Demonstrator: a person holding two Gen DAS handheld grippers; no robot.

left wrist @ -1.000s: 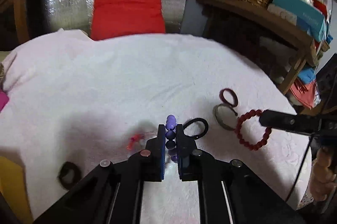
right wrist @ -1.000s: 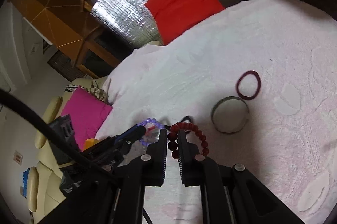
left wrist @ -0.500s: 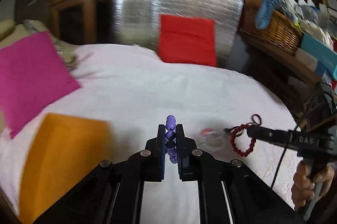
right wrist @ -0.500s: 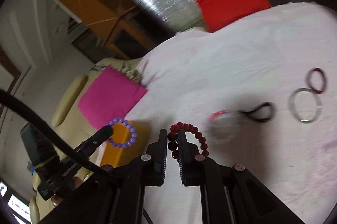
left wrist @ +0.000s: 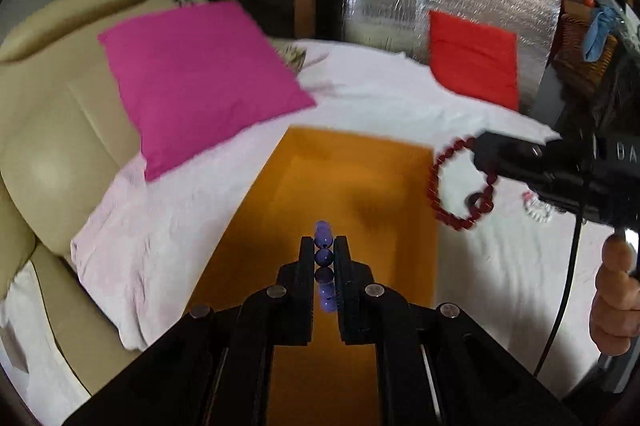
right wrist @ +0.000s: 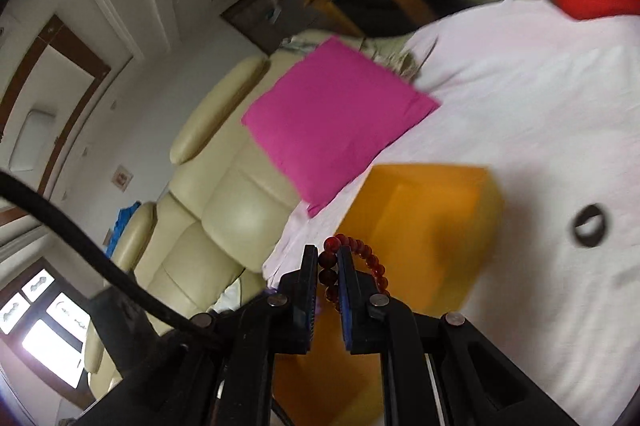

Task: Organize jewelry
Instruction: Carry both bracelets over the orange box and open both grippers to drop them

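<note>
On the left you see the beige armchair (left wrist: pixel 60 129) and the pink cushion (left wrist: pixel 192 81) lying partly on the white-covered bed (left wrist: pixel 380 93); neither belongs to the task. Next comes the orange box (left wrist: pixel 352 185), open at the top, standing on the bed just beside the cushion. Your left gripper (left wrist: pixel 324 258) hangs over the box opening, jaws closed almost fully on the purple bead bracelet (left wrist: pixel 323 254), which is pinched upright between them. To the right, your right gripper (right wrist: pixel 328 268) holds the red bead bracelet (left wrist: pixel 460 181) in the same way: jaws nearly closed, several beads clamped, the rest of the loop hanging free. In the left wrist view that loop sits at the box's right edge, not clearly over the opening. Farther right, a black ring-shaped piece (right wrist: pixel 588 226) lies on the bed, well apart from the box. The step in hand appears to be the carry of both bracelets to the box. The next move calls for bringing the red bracelet fully over the opening, lowering both loops inside the walls, then opening each set of jaws.
</note>
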